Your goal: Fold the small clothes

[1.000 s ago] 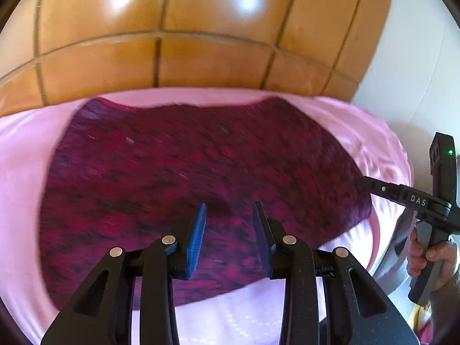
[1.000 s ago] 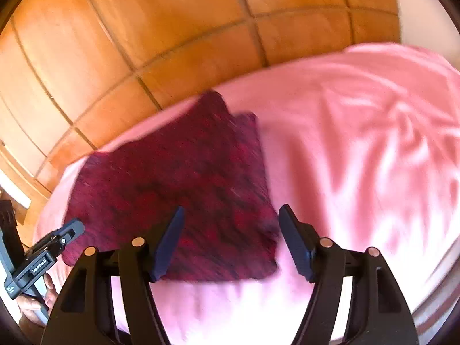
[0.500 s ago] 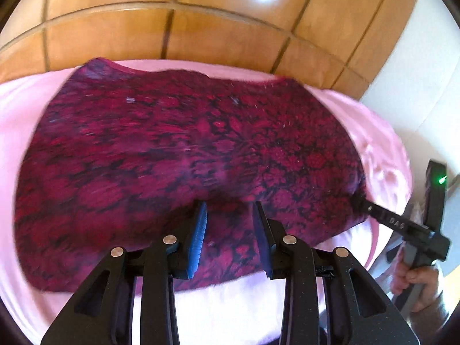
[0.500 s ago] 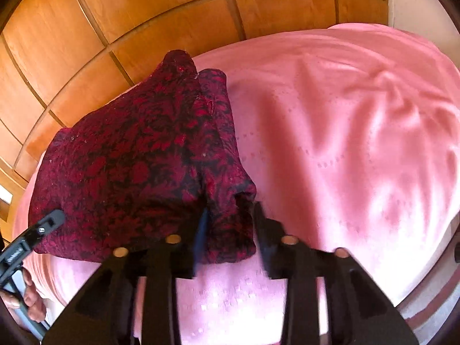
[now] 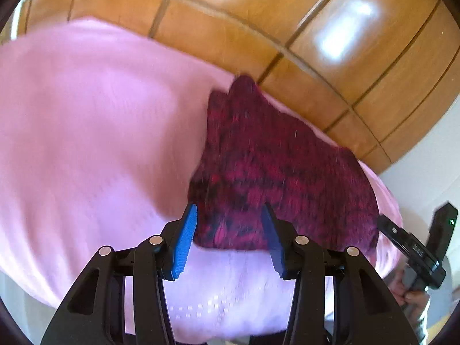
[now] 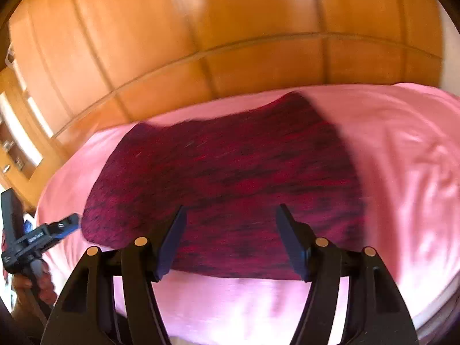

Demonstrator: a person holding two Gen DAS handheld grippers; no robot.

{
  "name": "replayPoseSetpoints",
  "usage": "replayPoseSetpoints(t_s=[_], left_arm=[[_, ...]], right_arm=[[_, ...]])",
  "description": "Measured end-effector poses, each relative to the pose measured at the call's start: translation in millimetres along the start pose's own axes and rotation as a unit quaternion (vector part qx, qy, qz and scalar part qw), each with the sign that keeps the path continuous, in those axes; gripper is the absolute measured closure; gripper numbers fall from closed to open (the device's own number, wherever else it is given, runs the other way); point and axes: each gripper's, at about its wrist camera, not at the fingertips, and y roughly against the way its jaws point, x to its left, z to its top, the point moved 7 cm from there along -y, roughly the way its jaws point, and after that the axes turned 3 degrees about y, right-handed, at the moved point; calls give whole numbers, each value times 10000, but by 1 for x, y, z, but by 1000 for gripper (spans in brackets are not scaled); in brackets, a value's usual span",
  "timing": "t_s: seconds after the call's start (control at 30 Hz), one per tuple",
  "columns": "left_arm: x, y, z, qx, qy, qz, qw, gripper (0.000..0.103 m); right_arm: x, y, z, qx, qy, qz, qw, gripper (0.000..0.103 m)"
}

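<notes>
both cams ride on the grippers, looking forward and down along the fingers at a pink bed (image 5: 86, 143) with wood panelling (image 5: 330, 57) across the top of each frame. both share the dark red garment (image 5: 273, 172) at frame centre, fairly close. left view catches the right gripper (image 5: 408, 247) at lower right; right view catches the left gripper (image 6: 43, 235) at lower left.

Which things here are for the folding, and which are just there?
For the folding:
- dark red patterned garment, lying on the pink sheet
- left gripper, open
- right gripper, open

Just there:
- wooden panelled wall behind the bed
- white wall at the right of the left view
</notes>
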Motion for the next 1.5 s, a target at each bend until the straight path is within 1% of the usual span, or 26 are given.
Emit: replayPoseSetpoints(t_s=[0.03, 0.07, 0.13, 0.17, 0.23, 0.33, 0.4, 0.43, 0.47, 0.53, 0.57, 0.63, 0.77, 0.83, 0.87, 0.9, 1.0, 1.03, 1.1, 1.2, 1.23, 1.27, 1.33, 1.37, 1.4, 1.5], left_arm=[[6, -9, -6, 100, -27, 189, 9998, 72], [10, -16, -9, 215, -12, 261, 9994, 83], [20, -16, -14, 276, 87, 267, 9992, 83], [22, -16, -15, 286, 90, 259, 9992, 86], [22, -12, -17, 292, -39, 343, 9990, 86], [19, -5, -12, 254, -245, 516, 9980, 86], [9, 2, 2, 20, -309, 576, 9979, 86], [4, 7, 13, -127, -306, 514, 9981, 86], [-1, 9, 25, -203, -260, 390, 9987, 85], [-5, 7, 45, -276, -79, 220, 9993, 71], [-6, 2, 59, -250, 33, 113, 9996, 60], [-8, -7, 79, -233, 110, -11, 9997, 58], [-10, -45, 113, -41, 326, 143, 9994, 58], [-13, -58, 125, -80, 325, 294, 9990, 58], [-12, -64, 130, -114, 268, 505, 9983, 61], [-10, -76, 133, -65, 188, 874, 9960, 68], [1, -109, 128, 274, 140, 1428, 9893, 68], [3, -113, 126, 258, 85, 1487, 9885, 68], [-2, -112, 125, 70, -214, 1716, 9849, 68], [-9, -97, 125, -139, -248, 1782, 9836, 68], [-12, -86, 127, -305, -255, 1805, 9828, 65], [-17, -76, 127, -433, -293, 1823, 9819, 60], [-29, -55, 124, -677, -383, 1710, 9822, 59], [-35, -47, 122, -779, -449, 1645, 9823, 55], [-44, -36, 120, -921, -586, 1572, 9815, 53], [-70, -18, 114, -1179, -1007, 1471, 9769, 53]], right_arm=[[5, -7, -2, 75, 66, 27, 9999, 39], [2, -23, -5, 248, 99, -50, 9996, 41], [-9, -44, -18, 616, -38, -284, 9977, 45], [-17, -53, -24, 691, -140, -235, 9972, 46], [-21, -56, -27, 610, -163, -116, 9979, 46], [-18, -53, -29, 577, -12, -201, 9981, 45], [-15, -56, -30, 562, -12, -220, 9982, 42], [-16, -56, -30, 559, -10, -222, 9982, 42], [-16, -56, -29, 553, -12, -220, 9982, 41], [-10, -63, -28, 549, -43, -207, 9983, 40], [-9, -62, -28, 544, -74, -189, 9983, 39], [-10, -59, -28, 533, -68, -179, 9984, 38], [-9, -61, -27, 526, -38, -141, 9985, 35], [-9, -61, -28, 515, -16, -123, 9986, 33], [-9, -61, -28, 509, 5, -126, 9986, 32], [-9, -62, -28, 503, 21, -123, 9987, 31], [-7, -63, -28, 473, 49, -79, 9988, 27], [-7, -63, -27, 471, 63, -76, 9988, 26], [-6, -64, -28, 462, 87, -63, 9989, 24], [-3, -64, -29, 490, 176, -93, 9986, 22], [-1, -64, -29, 515, 190, -94, 9984, 22], [0, -64, -29, 545, 199, -73, 9983, 22], [1, -62, -27, 585, 189, 35, 9981, 21], [2, -60, -25, 604, 153, 117, 9980, 21], [2, -57, -22, 596, 127, 187, 9980, 21], [-3, -42, -9, 413, -33, 365, 9985, 21]])
